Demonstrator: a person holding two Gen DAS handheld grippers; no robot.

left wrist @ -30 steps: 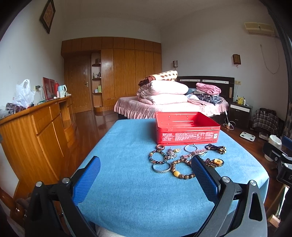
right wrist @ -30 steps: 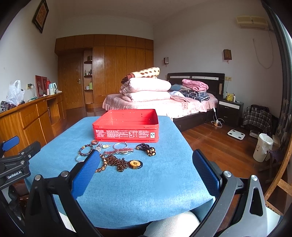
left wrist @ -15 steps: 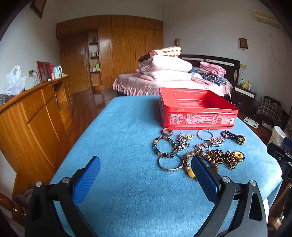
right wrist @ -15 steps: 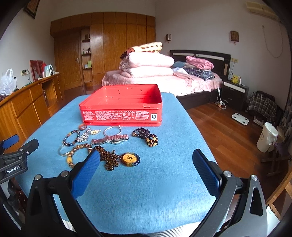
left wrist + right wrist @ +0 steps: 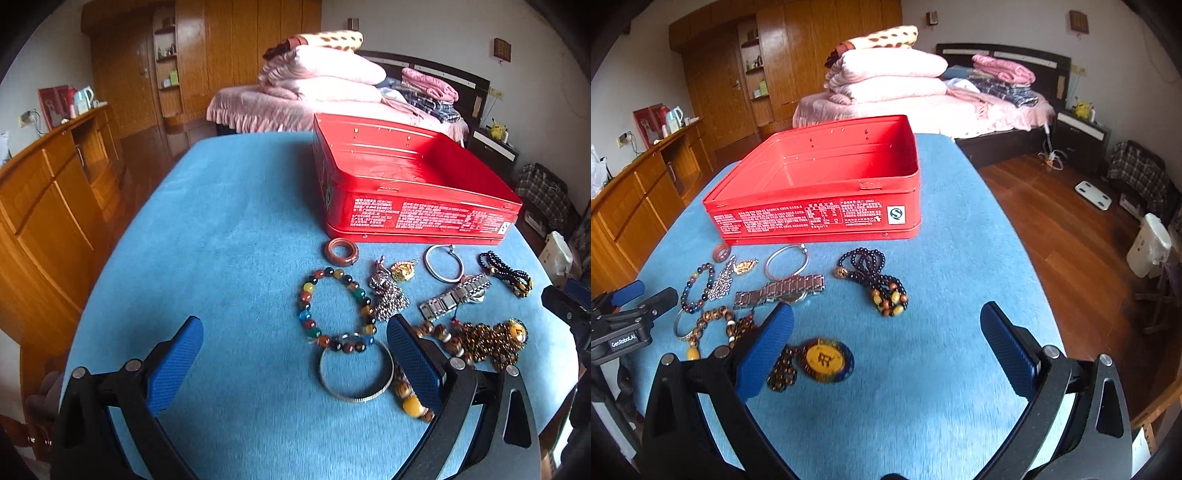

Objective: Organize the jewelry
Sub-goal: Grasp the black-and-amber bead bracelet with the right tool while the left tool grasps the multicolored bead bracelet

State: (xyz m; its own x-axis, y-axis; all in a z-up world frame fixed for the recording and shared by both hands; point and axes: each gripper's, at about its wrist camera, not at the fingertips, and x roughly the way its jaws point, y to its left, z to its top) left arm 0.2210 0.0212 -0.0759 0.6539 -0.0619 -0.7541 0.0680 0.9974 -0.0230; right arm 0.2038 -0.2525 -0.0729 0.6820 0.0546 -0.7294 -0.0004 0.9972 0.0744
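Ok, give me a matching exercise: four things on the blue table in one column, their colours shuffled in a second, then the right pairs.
Things:
1. tin box
2. bangle
3. small ring
4. round pendant

Colours:
A. yellow, dark rim
B. red
C. reddish brown
D. silver

Pairs: 1-B, 2-D, 3-C, 4-A

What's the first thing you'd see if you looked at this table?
The bright red tin jumps out first, open and empty at the far side of the blue tablecloth. Just in front of it lies a scatter of jewelry, with a colorful bead bracelet on the left and a round yellow pendant nearest the right gripper.
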